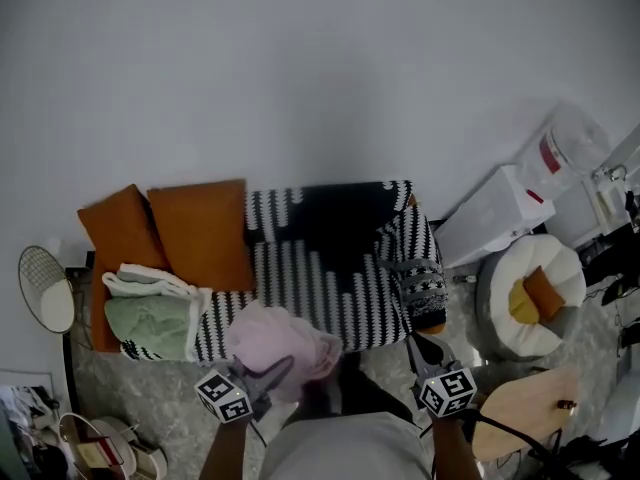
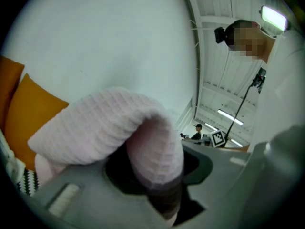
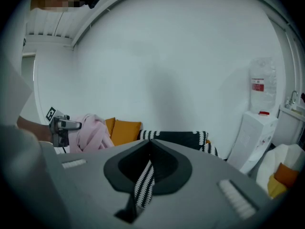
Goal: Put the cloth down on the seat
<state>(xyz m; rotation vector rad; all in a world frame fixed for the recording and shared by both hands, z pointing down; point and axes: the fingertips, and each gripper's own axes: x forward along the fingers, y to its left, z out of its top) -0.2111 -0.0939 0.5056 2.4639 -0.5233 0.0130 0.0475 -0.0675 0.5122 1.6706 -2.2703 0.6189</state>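
Pink waffle cloth (image 2: 105, 123): soft, light, droops. Left tool (image 2: 159, 192) clamped on fold; grip adequate. Right tool (image 3: 142, 182) pinches striped throw (image 1: 330, 288).

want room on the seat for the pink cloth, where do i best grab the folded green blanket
Likely its near edge, coming in from the front. The green blanket lies folded flat at the left end of the striped seat, so that edge can be pinched from above and below; the orange cushions crowd its back side.
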